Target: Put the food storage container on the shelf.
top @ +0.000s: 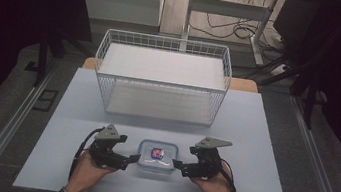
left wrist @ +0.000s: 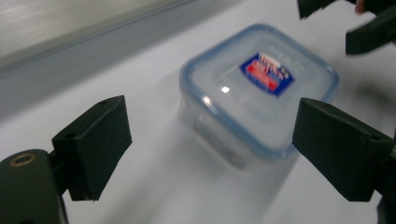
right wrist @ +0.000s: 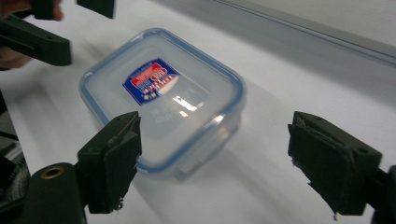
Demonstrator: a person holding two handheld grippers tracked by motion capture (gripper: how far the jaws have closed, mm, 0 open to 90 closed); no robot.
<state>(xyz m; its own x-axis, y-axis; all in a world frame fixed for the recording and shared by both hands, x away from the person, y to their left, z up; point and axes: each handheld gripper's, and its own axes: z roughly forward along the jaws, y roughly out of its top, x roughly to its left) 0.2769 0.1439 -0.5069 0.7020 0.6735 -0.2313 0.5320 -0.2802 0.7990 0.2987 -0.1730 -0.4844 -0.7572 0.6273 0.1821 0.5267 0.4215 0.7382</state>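
A small clear plastic food box [top: 157, 156] with a blue-rimmed lid and a red and blue label sits on the white table near the front edge. My left gripper [top: 135, 159] is just left of it, jaws open and pointing at its side. From the right, my right gripper [top: 176, 165] points at it, also open. In the left gripper view the box [left wrist: 259, 93] lies ahead between the spread jaws of my left gripper [left wrist: 212, 144]. In the right gripper view the box [right wrist: 163, 95] lies ahead and left of my right gripper [right wrist: 212, 163].
A white wire basket [top: 161, 77] with an empty floor stands at the back middle of the table [top: 261, 154]. Dark floor, table legs and cables lie beyond the table. A person's hands hold both grippers at the front edge.
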